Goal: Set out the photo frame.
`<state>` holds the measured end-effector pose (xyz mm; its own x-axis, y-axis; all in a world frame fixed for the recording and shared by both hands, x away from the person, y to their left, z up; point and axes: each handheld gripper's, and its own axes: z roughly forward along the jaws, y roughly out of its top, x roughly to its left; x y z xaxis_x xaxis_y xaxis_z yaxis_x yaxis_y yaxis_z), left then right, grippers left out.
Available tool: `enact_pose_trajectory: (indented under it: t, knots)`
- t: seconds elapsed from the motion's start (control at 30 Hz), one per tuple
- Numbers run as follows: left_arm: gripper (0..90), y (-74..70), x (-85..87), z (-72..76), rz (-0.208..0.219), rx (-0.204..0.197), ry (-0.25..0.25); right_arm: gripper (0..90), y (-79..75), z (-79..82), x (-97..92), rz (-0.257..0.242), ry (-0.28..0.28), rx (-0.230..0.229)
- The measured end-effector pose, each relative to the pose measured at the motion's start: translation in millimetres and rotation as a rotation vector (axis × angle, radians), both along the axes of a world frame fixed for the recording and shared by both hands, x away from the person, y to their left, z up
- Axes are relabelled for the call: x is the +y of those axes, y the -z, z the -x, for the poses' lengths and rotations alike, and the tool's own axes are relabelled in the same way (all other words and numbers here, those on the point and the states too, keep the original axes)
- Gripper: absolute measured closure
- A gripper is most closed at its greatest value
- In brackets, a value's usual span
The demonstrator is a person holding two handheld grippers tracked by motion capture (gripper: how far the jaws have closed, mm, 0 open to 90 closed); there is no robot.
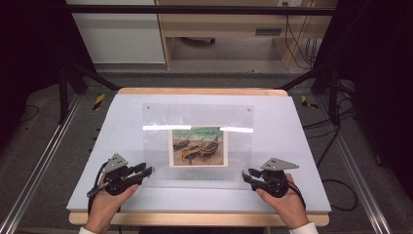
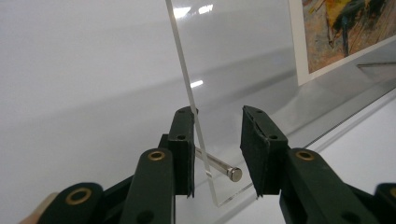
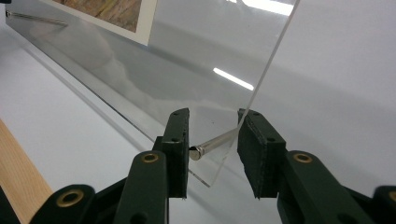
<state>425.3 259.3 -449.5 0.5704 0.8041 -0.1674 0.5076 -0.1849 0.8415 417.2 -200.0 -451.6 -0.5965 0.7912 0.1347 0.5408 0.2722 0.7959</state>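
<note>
Left tongs: jaws spread, straddling the near left corner of the clear frame. One pad sits close against the pane's face; contact cannot be confirmed. The other pad stands clear of the pin head.
Left pin: a metal standoff through the pane at that corner, its head pointing at the free pad.
Right tongs: jaws spread, straddling the near right corner. The right pin has its head at or just touching one pad; the pane edge lies close to the other pad, probably not yet pressed.
Hands: left hand and right hand hold the tools at the near edge of the desk.
Frame: a clear acrylic pane, tilted on its near pins, lying mid-desk, with the print centred inside it.
Step in hand (judged): closing on both near corners in order to lift or shift the frame.
Risk, slip: smooth acrylic and a round pin give the pads little bite; closing on the pin head alone could let the corner swing out.
Risk, uneven lift: if one side grips before the other, the pane may twist and drag across the desk.
Risk, print: a tilt or jolt could shift it inside the frame.
</note>
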Motion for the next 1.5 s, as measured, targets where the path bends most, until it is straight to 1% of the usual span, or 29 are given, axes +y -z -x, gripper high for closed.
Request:
enact_pose_trajectory:
  t: [0.4,0.43,0.5,0.6,0.63,0.97,1.03,1.13,1.17,1.27,1.3,1.37,1.4,1.5]
  knots:
    - [68.4,0.9,-0.6,8.2,-0.018,0.003,-0.001,67.7,1.2,3.5,-0.5,0.003,0.013,0.01]
    - [68.4,0.9,-0.9,8.7,-0.022,0.002,-0.001,67.8,1.4,3.4,-0.7,0.007,0.01,0.005]
    - [68.4,0.9,-1.3,9.5,-0.028,0.001,-0.001,67.9,1.3,4.1,-0.3,0.007,0.014,0.01]
    - [68.8,1.2,-1.2,10.1,-0.026,0.003,-0.002,68.0,1.8,4.5,0.0,0.014,0.011,0.0]
    - [68.9,1.4,-1.6,11.0,-0.031,0.0,-0.004,68.1,2.0,4.9,0.2,0.015,0.013,-0.002]
    - [70.1,3.1,-1.6,16.5,-0.043,0.008,-0.003,69.3,3.6,10.6,1.2,0.027,0.011,0.011]
    - [70.1,3.4,-1.9,17.4,-0.044,0.01,-0.004,69.4,4.3,10.7,1.0,0.036,0.007,0.003]
    - [70.1,4.0,-1.7,18.6,-0.048,0.011,-0.001,69.6,4.9,12.5,1.6,0.038,0.011,0.009]
    - [70.1,4.3,-1.5,18.9,-0.047,0.012,0.001,69.6,5.2,12.7,1.5,0.042,0.008,0.004]
    - [70.0,5.0,-1.4,19.7,-0.045,0.014,0.002,69.7,5.6,13.9,2.1,0.045,0.008,0.008]
    - [70.0,5.4,-1.4,20.7,-0.049,0.015,0.003,69.8,6.3,14.4,2.0,0.054,0.002,0.002]
    - [70.0,6.1,-1.5,21.5,-0.047,0.016,0.004,69.9,6.5,15.8,2.5,0.052,0.005,0.011]
    - [70.0,6.4,-1.5,22.0,-0.047,0.016,0.003,70.0,7.1,15.9,2.5,0.058,0.003,0.006]
    - [70.0,6.9,-1.5,23.4,-0.058,0.019,0.009,70.2,8.1,16.8,2.5,0.065,0.0,0.004]
